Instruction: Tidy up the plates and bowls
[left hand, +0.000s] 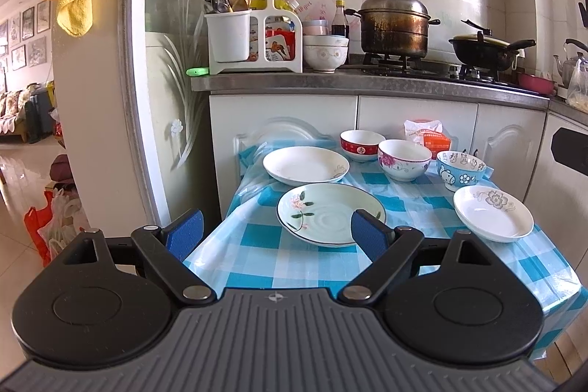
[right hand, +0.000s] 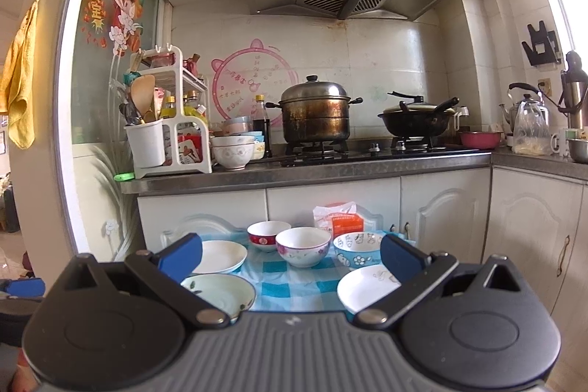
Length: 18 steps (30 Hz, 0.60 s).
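A: Where do we stand with the left gripper (left hand: 276, 233)?

B: We hold it above the near edge of the table (left hand: 257, 259), fingers spread wide and holding nothing. The green plate (left hand: 329, 214) sits just ahead between the pads, which looks like why we lined up there: its rim is the closest thing to take.

A: And the right gripper (right hand: 292, 256)?

B: Also wide and empty, held back and higher, so we see the whole spread at once. We judge nothing has been stacked yet.

A: What's the layout?

B: Three plates and three bowls, all apart on the checked cloth. Behind the green plate lies the white plate (left hand: 305, 165); off to the right, near the edge, the grey-flower plate (left hand: 493, 214). The bowls run along the back: red bowl (left hand: 362, 145), pink bowl (left hand: 404, 158) just beside it, blue bowl (left hand: 461, 169) at the right end. An orange packet (left hand: 428, 134) leans behind them.

A: So why are the bowls at the back?

B: We can't say for sure, but it leaves the flat plates nearest us, easy to reach first. Like goes with like, so plates into one pile, bowls nested.

A: Any worry?

B: The plates are shallow and glazed; we'd need to pinch a rim squarely or it may slip. The grey-flower plate sits close to the table's edge.
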### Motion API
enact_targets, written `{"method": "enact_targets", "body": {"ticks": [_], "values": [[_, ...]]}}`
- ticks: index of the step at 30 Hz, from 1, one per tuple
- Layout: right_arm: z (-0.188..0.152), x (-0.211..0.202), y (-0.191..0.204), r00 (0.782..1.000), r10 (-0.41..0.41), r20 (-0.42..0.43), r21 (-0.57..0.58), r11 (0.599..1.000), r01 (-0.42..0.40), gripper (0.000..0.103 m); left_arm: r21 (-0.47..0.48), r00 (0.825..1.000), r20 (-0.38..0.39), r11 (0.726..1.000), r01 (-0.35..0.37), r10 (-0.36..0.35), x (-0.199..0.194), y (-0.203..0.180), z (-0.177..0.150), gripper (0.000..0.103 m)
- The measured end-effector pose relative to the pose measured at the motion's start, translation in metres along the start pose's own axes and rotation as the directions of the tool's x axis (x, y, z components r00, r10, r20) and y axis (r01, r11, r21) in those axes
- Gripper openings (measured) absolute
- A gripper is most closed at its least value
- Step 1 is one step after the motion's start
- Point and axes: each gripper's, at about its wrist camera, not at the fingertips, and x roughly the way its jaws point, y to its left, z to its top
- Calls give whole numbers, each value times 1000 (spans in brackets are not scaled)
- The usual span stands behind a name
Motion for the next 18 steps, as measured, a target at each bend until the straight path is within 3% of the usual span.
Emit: {"method": "enact_targets", "body": {"ticks": [7, 18], "values": [[-3, 0, 4, 1000, 22, -4, -17, 1000, -22, 102, 3, 1000, -14, 1000, 8, -7, 3, -3, -2, 103], [-12, 11, -6, 998, -16, -61, -18, 1000, 15, 102, 12, 998, -44, 999, 34, -33, 10, -11, -6, 103]]}}
